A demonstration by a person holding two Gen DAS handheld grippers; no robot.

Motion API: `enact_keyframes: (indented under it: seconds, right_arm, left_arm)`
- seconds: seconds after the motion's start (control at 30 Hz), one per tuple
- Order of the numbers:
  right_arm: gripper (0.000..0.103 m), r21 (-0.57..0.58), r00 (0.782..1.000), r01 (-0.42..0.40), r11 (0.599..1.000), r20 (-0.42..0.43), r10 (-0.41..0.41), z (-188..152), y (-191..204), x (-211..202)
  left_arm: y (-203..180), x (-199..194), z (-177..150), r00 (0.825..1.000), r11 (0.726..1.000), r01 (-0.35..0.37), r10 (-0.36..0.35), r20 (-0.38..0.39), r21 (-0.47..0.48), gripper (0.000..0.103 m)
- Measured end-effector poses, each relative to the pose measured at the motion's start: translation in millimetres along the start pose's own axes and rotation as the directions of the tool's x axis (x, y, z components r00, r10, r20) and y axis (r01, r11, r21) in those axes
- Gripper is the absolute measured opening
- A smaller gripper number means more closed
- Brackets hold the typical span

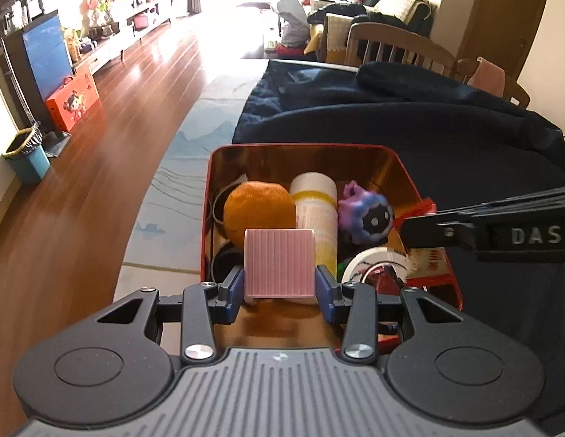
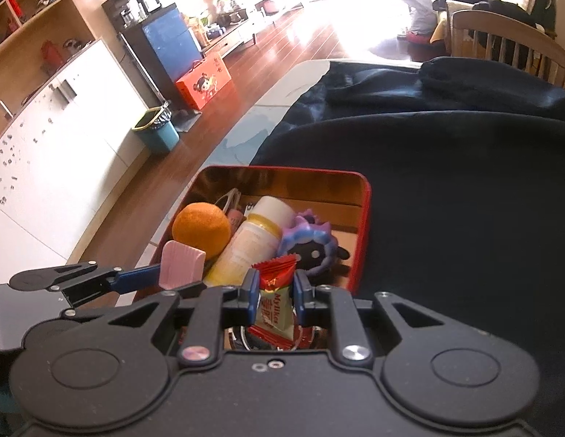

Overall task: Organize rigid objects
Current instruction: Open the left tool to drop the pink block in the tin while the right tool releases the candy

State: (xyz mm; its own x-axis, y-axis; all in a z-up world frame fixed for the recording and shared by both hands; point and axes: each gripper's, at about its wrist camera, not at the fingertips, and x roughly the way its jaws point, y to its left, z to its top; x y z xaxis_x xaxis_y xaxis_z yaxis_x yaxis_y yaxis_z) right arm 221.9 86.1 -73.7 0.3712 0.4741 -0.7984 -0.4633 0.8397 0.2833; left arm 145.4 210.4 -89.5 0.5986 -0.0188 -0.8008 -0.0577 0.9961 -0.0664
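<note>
A red tin box (image 1: 406, 171) (image 2: 362, 218) sits on the table. It holds an orange (image 1: 259, 211) (image 2: 200, 229), a white and yellow bottle (image 1: 315, 211) (image 2: 249, 244), a purple ring toy (image 1: 364, 215) (image 2: 308, 244) and a tape roll (image 1: 373, 260). My left gripper (image 1: 280, 284) (image 2: 166, 276) is shut on a pink ribbed block (image 1: 279, 264) (image 2: 182, 264) over the box's near side. My right gripper (image 2: 273, 291) is shut on a red candy packet (image 2: 275, 298) above the box's near right part; it enters the left wrist view from the right (image 1: 417, 225).
A dark blue cloth (image 1: 428, 127) (image 2: 464, 182) covers the table right of and behind the box. Wooden chairs (image 1: 399, 47) stand at the far side. The wooden floor (image 1: 100, 167), a blue bin (image 2: 157, 129) and cabinets lie to the left.
</note>
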Motion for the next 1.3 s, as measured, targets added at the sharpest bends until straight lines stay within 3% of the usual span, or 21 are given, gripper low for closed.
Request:
enact_keyframes:
  seconds: [0.5,0.87,0.97,1.3]
  right_arm:
    - [0.02,-0.018,0.999,0.033,0.999,-0.034,-0.033,-4.6,3.7,11.5]
    - [0.027,0.002,0.998,0.05,0.999,-0.028,-0.05,-7.9,-1.4,11.9]
    - [0.028,0.01,0.999,0.053,0.999,-0.013,-0.053,-8.0,-2.6,7.8]
    - [0.039,0.013,0.996,0.051,0.999,0.07,-0.052,-18.5,5.6,-19.3]
  left_arm:
    - [3.3,13.0,-6.3,0.998,0.999,0.028,-0.027,-0.051,0.015,0.041]
    - [2.8,15.3,-6.9,0.998,0.999,0.028,-0.027,-0.062,0.017,0.041]
    - [3.8,15.3,-6.7,0.997,0.999,0.041,-0.041,-0.07,-0.001,0.048]
    - [5.9,-2.5,-7.2,0.997,0.998,0.067,-0.067,-0.026,0.001,0.058]
